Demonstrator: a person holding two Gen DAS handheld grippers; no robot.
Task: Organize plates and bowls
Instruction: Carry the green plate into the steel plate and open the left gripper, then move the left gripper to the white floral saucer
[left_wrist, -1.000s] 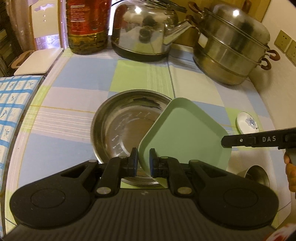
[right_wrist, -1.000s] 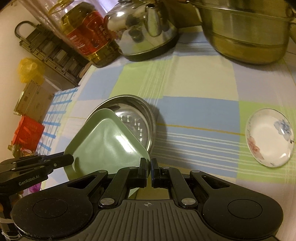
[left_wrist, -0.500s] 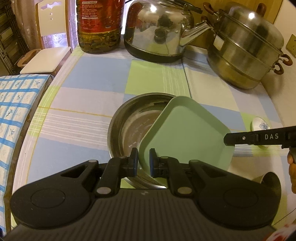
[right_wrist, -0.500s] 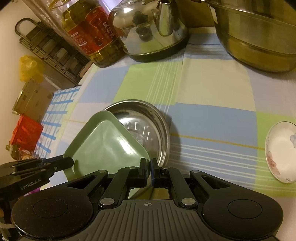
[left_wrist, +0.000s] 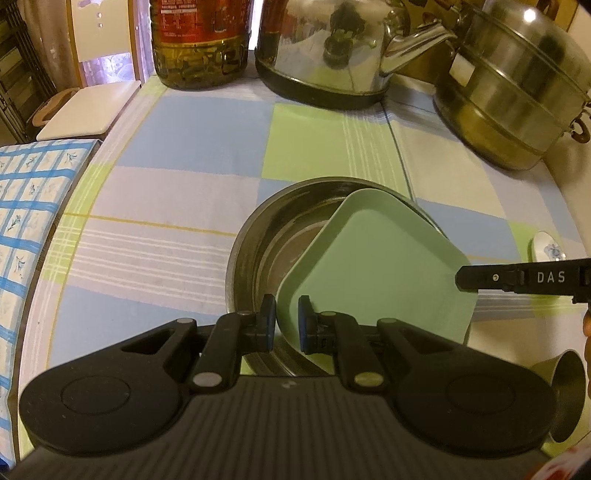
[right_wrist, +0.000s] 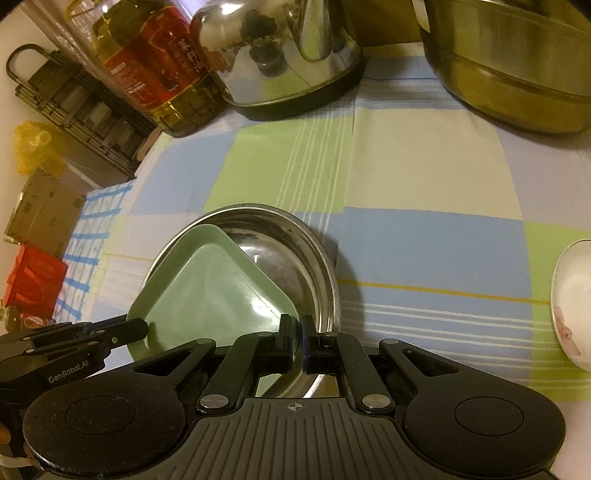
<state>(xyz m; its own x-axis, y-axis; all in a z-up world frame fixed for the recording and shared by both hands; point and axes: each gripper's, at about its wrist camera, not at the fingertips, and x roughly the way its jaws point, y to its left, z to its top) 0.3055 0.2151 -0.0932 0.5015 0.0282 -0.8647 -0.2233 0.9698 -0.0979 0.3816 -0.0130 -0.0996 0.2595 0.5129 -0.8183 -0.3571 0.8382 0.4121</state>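
Observation:
A pale green square plate (left_wrist: 376, 266) hangs tilted over a round steel basin (left_wrist: 258, 236) on the checked tablecloth, one corner dipping inside the rim. My left gripper (left_wrist: 282, 325) is shut on the plate's near corner. In the same view my right gripper (left_wrist: 460, 280) comes in from the right and pinches the plate's right corner. From the right wrist, the right gripper (right_wrist: 296, 339) is shut on the green plate (right_wrist: 214, 291) at its corner above the basin (right_wrist: 325, 266), and the left gripper (right_wrist: 144, 328) holds the far left corner.
A small white flowered dish (right_wrist: 572, 302) lies right of the basin, and a steel cup (left_wrist: 569, 395) lies near the front right. Along the back stand an oil bottle (left_wrist: 199, 40), a steel kettle (left_wrist: 325, 55) and a stacked steamer pot (left_wrist: 517, 96). A blue-checked cloth (left_wrist: 22, 229) covers the left edge.
Both grippers have carried the green plate forward and down toward the steel basin. The plate now sits lower over the basin, and the kettle and bottle look nearer.

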